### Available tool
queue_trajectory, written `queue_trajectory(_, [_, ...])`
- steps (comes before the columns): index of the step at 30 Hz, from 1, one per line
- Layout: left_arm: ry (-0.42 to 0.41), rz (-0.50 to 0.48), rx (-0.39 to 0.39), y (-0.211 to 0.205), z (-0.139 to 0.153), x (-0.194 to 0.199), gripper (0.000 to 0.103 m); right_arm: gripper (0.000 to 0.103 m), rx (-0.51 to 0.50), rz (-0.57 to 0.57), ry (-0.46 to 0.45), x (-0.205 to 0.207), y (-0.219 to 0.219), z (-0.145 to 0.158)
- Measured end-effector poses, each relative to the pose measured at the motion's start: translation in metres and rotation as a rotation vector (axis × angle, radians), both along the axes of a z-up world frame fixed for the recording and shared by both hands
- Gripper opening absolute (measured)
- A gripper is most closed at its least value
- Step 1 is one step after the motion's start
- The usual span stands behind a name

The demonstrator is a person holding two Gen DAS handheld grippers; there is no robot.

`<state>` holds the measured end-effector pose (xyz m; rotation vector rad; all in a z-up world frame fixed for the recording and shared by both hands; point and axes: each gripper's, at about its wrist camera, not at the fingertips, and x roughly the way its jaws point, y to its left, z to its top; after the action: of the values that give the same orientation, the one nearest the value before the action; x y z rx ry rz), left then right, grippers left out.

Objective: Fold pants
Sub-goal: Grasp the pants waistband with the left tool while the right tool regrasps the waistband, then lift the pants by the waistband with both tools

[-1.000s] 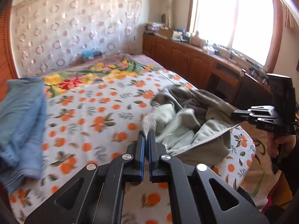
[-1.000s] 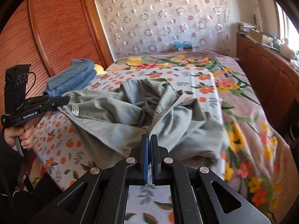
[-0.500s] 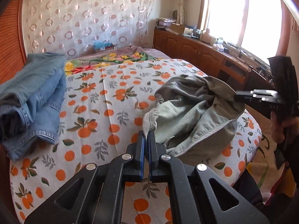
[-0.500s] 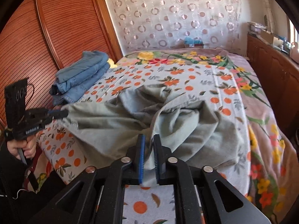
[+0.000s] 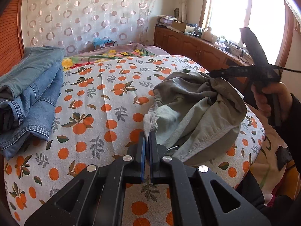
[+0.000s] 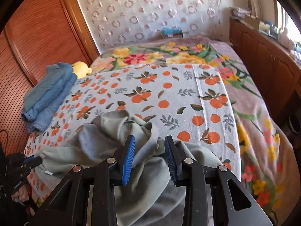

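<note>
Pinching the grey pants hem, the left gripper stays clamped at 6 o'clock, while the right gripper just popped wide open, dropping its bunch. Pants are heaped near-bed; jeans at 9 o'clock. Regrip probably needed.

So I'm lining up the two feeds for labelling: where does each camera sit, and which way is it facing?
Left wrist: rides the left gripper, jaws shut on the grey-green pants, facing across the bed toward the window; the person's right hand and right gripper show.
Right wrist: rides the right gripper, jaws open over the pants, facing up the bed toward the curtained wall; the left gripper shows at lower left.
Shared: pants, orange-print bed, folded jeans, curtain.
</note>
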<state>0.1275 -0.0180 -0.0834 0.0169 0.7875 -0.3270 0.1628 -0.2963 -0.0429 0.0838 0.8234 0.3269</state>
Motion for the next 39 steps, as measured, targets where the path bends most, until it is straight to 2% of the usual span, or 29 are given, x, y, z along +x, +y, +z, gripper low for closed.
queue_trajectory(2, [0.001,0.006,-0.002,0.002,0.0,0.004,0.004,0.032,-0.015,0.018,0.05,0.017,0.011,-0.005])
queue_trajectory(3, [0.0,0.007,-0.003,0.003,0.0,0.006,0.004,0.025,-0.024,0.03,0.064,0.023,0.013,-0.005])
queue_trajectory(4, [-0.003,0.009,-0.002,0.004,0.002,0.008,0.004,0.007,-0.029,0.052,0.068,0.026,0.02,-0.005])
queue_trajectory(7, [-0.034,0.022,-0.007,0.011,0.016,0.016,0.004,0.006,-0.047,0.075,0.018,0.031,0.026,0.012])
queue_trajectory(10, [-0.085,0.044,0.0,0.018,0.042,0.026,0.004,0.005,-0.041,0.059,-0.089,0.026,0.021,0.046])
queue_trajectory(16, [-0.232,0.126,0.046,0.039,0.113,0.042,0.004,0.005,-0.082,-0.025,-0.351,0.029,0.022,0.133])
queue_trajectory(20, [-0.336,0.208,0.098,0.062,0.164,0.049,0.004,0.005,-0.077,-0.082,-0.482,0.025,0.019,0.179])
queue_trajectory(23, [-0.382,0.227,0.079,0.077,0.197,0.044,0.004,0.005,-0.039,-0.105,-0.549,0.015,0.017,0.203])
queue_trajectory(27, [-0.432,0.222,0.098,0.078,0.22,0.025,0.004,0.005,-0.028,-0.075,-0.579,-0.007,0.02,0.212])
queue_trajectory(32, [-0.441,0.193,0.129,0.069,0.223,0.013,0.004,0.005,-0.048,-0.037,-0.558,-0.034,0.009,0.202])
queue_trajectory(33, [-0.439,0.19,0.131,0.069,0.223,0.013,0.004,0.005,-0.046,-0.035,-0.552,-0.036,-0.004,0.2])
queue_trajectory(39, [-0.394,0.165,0.137,0.059,0.22,0.032,0.004,0.005,-0.014,-0.034,-0.528,-0.02,-0.031,0.219])
